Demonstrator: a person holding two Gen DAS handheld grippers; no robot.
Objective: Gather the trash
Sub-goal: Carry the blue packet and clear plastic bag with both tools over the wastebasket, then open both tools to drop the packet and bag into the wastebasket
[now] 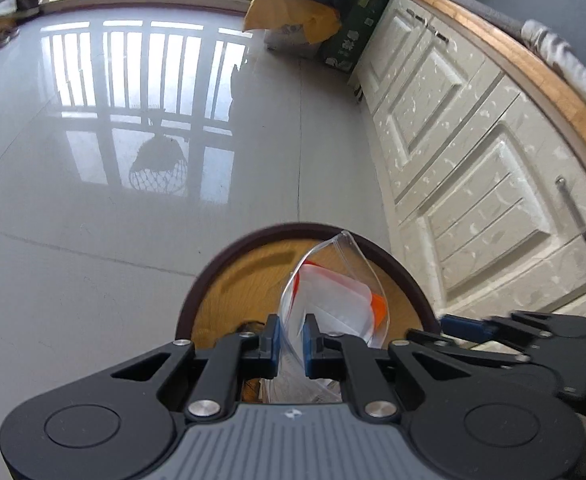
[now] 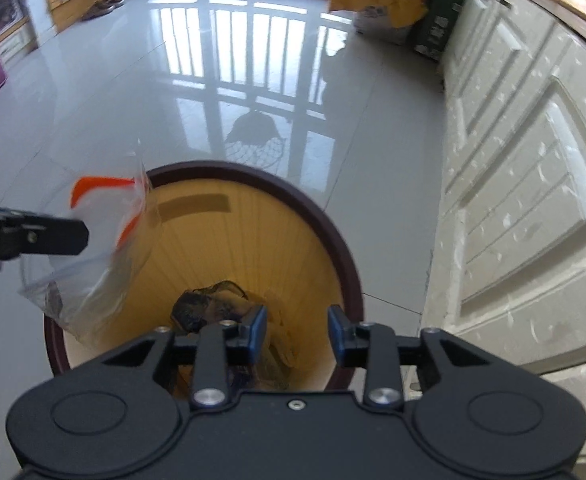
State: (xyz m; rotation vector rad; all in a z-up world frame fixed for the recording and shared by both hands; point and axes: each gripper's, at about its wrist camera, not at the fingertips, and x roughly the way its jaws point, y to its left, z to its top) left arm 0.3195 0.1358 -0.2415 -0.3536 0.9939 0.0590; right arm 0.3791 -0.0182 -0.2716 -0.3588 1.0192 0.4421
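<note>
Release over centre of round yellow bin with dark rim [image 2: 345, 248]; left gripper [image 1: 291, 340] clamps clear orange-printed plastic bag [image 1: 333, 300]; right gripper [image 2: 297, 330] gapes, empty.

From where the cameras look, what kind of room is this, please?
Probably a home, perhaps a kitchen or living area. Cream panelled cabinets with a wooden top line one wall, the glossy tiled floor reflects a barred window, and a round waste bin stands below the left gripper holding a plastic bag.
</note>
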